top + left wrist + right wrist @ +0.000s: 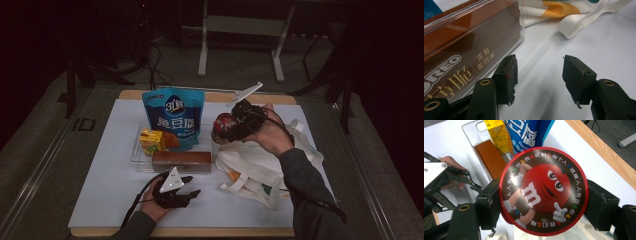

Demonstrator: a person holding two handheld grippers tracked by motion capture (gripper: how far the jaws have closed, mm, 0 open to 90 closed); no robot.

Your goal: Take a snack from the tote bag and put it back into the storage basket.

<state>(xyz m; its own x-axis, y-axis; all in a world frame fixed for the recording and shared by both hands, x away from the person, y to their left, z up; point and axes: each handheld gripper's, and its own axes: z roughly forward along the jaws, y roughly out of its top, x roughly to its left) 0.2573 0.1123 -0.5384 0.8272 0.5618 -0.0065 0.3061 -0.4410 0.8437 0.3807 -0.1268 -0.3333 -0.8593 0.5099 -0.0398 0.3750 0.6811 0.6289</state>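
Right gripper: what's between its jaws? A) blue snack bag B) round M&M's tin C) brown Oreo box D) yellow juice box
B: in the right gripper view the jaws of the right gripper press on both sides of the round M&M's tin, held up above the white tote bag; the juice box sits in the clear tray.

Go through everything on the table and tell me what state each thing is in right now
Left gripper: open, nothing between its jaws, low over the table.
Right gripper: shut on the M&M's can, held above the table.
Blue pouch: upright in the clear tray.
Juice carton: upright.
Brown box: lying flat.
Tote bag: crumpled.
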